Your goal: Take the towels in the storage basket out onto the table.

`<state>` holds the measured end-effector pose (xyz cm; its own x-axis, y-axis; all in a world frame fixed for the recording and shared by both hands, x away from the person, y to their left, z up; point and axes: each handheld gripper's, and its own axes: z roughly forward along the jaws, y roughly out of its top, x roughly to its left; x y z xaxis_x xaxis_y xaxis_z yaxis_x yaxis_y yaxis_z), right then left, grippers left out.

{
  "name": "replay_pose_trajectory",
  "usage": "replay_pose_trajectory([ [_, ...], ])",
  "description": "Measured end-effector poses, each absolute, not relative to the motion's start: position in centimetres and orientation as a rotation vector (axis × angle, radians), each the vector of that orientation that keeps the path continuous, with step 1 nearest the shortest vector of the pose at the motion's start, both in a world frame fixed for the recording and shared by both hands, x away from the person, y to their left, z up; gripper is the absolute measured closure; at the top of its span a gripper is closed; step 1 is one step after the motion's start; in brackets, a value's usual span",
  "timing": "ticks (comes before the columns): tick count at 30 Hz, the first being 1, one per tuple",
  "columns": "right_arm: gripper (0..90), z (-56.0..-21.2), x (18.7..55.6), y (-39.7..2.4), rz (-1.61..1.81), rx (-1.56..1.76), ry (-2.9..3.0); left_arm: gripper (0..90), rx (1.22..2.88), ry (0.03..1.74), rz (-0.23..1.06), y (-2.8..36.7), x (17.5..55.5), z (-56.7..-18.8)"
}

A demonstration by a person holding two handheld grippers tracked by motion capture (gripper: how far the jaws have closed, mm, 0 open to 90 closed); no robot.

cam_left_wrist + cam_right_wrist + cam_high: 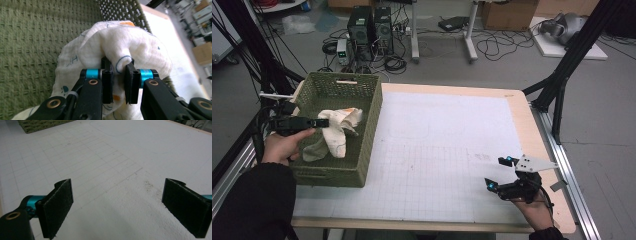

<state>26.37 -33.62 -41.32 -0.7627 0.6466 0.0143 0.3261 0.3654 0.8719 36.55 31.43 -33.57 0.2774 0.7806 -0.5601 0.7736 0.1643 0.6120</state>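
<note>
Pinching fold of cream cloth (120, 47) w/ left gripper (119, 80), fingers (107, 82) clamped tight on fabric. Cloth bunched, faint blue/orange print, rest draped inside green woven basket (371, 125) at far left of worktop (452, 165). Hand (284, 145) behind gripper at basket's left rim. Right gripper (499, 172) near right, fingers (58, 207) spread wide, nothing between, hovering low over white grid mat (105, 157). Well apart from basket. Floor beyond: PC towers (371, 27), cables.
</note>
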Motion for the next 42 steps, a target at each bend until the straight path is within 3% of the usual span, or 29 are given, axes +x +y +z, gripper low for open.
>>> replay_pose_trajectory([
  [19,9.1,-41.3,27.3,-34.0,1.364,0.88,2.294,79.2,1.37,1.373,-0.132,31.9,36.1,-32.8],
  [42,9.1,-41.4,27.7,-34.9,1.346,0.913,2.283,79.2,1.324,1.279,-0.166,31.5,35.6,-30.2],
])
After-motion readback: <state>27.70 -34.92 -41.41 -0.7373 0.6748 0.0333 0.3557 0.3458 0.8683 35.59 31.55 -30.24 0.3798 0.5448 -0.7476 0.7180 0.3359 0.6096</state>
